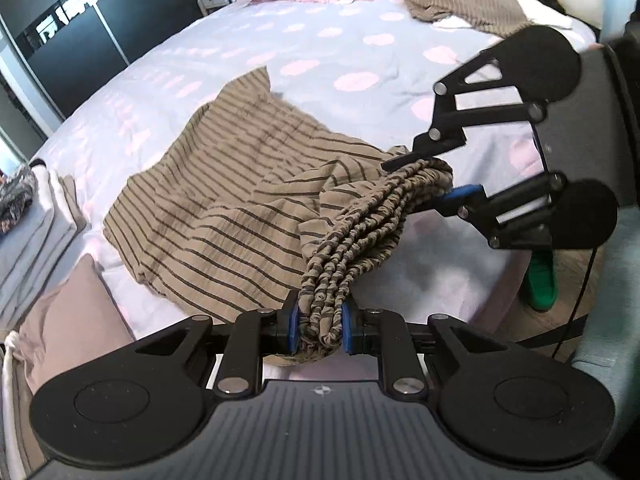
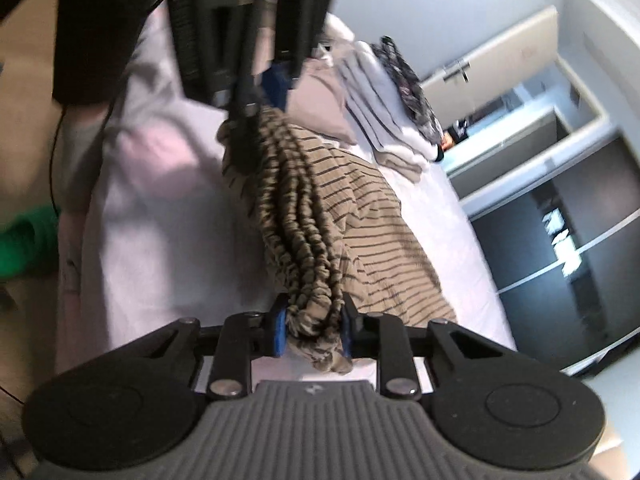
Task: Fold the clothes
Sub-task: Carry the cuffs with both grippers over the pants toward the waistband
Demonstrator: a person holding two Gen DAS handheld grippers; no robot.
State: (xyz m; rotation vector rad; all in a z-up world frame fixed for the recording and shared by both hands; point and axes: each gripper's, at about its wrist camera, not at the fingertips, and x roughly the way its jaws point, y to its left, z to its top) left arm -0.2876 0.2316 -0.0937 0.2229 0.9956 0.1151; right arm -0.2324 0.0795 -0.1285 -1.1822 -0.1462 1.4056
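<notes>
At the far left of the left wrist view, a stack of folded pale grey and white linens point(image 1: 28, 216) sits on the bed with the lilac, pink-spotted cover point(image 1: 320, 40). Right of it lies the tan, dark-striped crinkled cotton garment point(image 1: 208, 200), its body spread across the cover while its gathered elastic band rises off the bed, bunched in several layers.

The left gripper point(image 1: 319, 330) is clamped on one end of that band; the right gripper point(image 1: 430, 178) pinches the other end, and the right wrist view shows the same grip close up, the cloth filling its jaws.

To do this step well, I judge both ends should be kept level and the band taut enough to stay straight, so the layers land edge on edge and the body does not drag into creases. The fabric looks soft and limp and will likely slump wherever it is slack. How many layers are stacked is hard to count through the bunching.

A similar striped heap point(image 1: 460, 0) lies at the bed's far right.
</notes>
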